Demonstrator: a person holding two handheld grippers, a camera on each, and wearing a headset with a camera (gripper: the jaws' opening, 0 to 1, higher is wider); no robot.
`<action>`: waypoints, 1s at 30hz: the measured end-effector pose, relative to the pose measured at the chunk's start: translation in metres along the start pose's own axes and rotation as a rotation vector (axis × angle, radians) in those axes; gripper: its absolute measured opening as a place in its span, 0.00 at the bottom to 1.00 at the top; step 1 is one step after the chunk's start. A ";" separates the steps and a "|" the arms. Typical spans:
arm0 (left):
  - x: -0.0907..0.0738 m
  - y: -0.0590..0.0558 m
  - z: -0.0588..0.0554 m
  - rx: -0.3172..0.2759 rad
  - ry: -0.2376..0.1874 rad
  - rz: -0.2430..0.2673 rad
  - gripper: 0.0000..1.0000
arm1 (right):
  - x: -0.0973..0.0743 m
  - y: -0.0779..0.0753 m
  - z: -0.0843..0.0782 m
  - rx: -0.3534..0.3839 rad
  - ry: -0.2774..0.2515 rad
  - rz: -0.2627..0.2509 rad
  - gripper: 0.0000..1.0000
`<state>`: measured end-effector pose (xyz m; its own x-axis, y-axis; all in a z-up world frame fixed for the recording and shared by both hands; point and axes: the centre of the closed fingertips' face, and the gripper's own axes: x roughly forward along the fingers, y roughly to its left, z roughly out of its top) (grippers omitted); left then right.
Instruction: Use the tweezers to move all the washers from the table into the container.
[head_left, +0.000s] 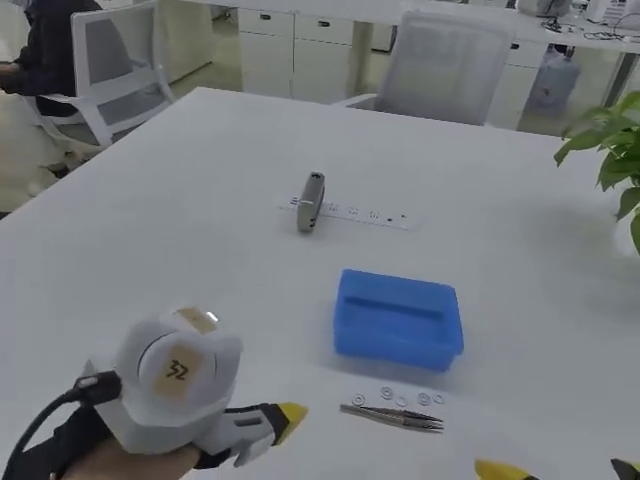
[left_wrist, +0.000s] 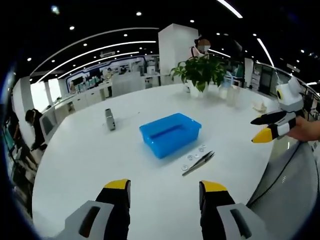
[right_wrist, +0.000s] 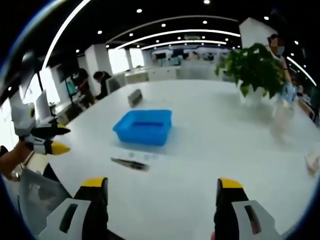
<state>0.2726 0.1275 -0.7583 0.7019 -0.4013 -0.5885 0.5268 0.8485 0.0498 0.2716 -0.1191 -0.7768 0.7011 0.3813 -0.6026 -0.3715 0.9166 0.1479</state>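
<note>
Several small washers (head_left: 400, 398) lie on the white table (head_left: 200, 200) just in front of a blue container (head_left: 398, 318). Metal tweezers (head_left: 392, 415) rest flat beside them, nearer to me. My left gripper (head_left: 285, 420) hovers low at the left, open and holding nothing. My right gripper (head_left: 560, 470) pokes in at the bottom right, also open. In the left gripper view the tweezers (left_wrist: 198, 162), washers (left_wrist: 195, 154) and container (left_wrist: 170, 132) sit ahead of the open left gripper (left_wrist: 165, 187). Ahead of the open right gripper (right_wrist: 162, 184) are the tweezers (right_wrist: 129, 163) and container (right_wrist: 143, 126).
A grey metal block (head_left: 311, 200) stands on a flat white strip (head_left: 360, 213) beyond the container. A potted plant (head_left: 610, 150) is at the table's right. Office chairs (head_left: 445, 65) stand along the far edge. A person (right_wrist: 100, 82) sits further off.
</note>
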 end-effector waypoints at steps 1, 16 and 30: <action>0.006 -0.002 0.001 0.017 0.008 -0.021 0.50 | 0.000 -0.001 -0.001 0.002 0.002 -0.003 0.88; 0.078 -0.031 -0.005 0.192 0.093 -0.266 0.18 | 0.001 -0.006 -0.007 0.002 0.033 -0.034 0.88; 0.122 -0.044 -0.042 0.315 0.228 -0.398 0.13 | 0.002 -0.008 -0.009 0.005 0.045 -0.037 0.87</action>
<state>0.3157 0.0557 -0.8661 0.3165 -0.5548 -0.7695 0.8724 0.4888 0.0064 0.2699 -0.1268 -0.7863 0.6863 0.3418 -0.6420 -0.3428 0.9305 0.1290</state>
